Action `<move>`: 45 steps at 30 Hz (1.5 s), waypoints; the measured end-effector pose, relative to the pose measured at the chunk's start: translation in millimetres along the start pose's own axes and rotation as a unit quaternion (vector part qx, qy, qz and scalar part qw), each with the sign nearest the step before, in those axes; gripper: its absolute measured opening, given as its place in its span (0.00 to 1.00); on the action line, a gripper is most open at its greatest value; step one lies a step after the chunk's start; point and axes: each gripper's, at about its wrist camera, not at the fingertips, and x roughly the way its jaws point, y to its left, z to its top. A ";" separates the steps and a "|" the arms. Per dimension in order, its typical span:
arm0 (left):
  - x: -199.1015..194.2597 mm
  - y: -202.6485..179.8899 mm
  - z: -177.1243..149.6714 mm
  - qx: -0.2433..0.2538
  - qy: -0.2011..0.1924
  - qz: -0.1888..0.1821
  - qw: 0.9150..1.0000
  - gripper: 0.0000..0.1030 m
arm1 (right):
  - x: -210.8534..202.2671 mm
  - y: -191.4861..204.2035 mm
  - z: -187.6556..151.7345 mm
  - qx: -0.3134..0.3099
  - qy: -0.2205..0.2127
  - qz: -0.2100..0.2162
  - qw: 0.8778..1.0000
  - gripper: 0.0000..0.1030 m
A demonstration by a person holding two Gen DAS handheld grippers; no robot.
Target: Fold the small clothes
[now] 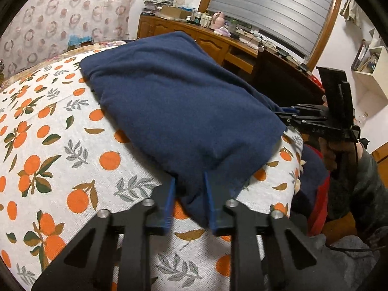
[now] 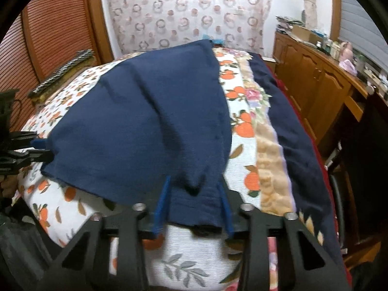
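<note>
A navy blue garment [image 1: 174, 101] lies spread on a cloth printed with oranges [image 1: 48, 145]. My left gripper [image 1: 188, 181] has its blue fingers on either side of the garment's near corner, with a bunch of cloth between them. My right gripper [image 2: 194, 186] straddles another corner of the same garment [image 2: 135, 126], with folded cloth between its blue fingers. Each gripper shows in the other's view, the right one [image 1: 286, 116] at the garment's right edge and the left one [image 2: 41, 149] at its left corner.
A wooden dresser [image 1: 206, 36] with bottles and clutter stands behind the bed. A dark blue blanket [image 2: 291, 121] and a floral quilt strip [image 2: 266, 150] lie along the right bed edge. A patterned curtain [image 2: 189, 12] hangs at the back.
</note>
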 end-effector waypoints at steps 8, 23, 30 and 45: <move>-31.7 -2.6 10.3 0.004 -0.053 -0.014 0.998 0.08 | -16.5 -6.5 1.3 0.025 -0.048 0.030 0.998 0.09; -59.6 46.1 84.0 -0.032 -0.112 -0.020 0.993 0.08 | -28.5 -6.4 88.4 -0.002 -0.167 0.044 0.985 0.08; -35.9 84.1 121.6 -0.057 -0.108 -0.004 0.992 0.08 | 25.0 -12.2 131.4 -0.015 -0.156 0.041 0.987 0.08; 13.9 140.0 154.0 -0.089 -0.075 0.008 0.993 0.08 | 95.4 -16.4 186.2 -0.009 -0.110 0.032 0.993 0.08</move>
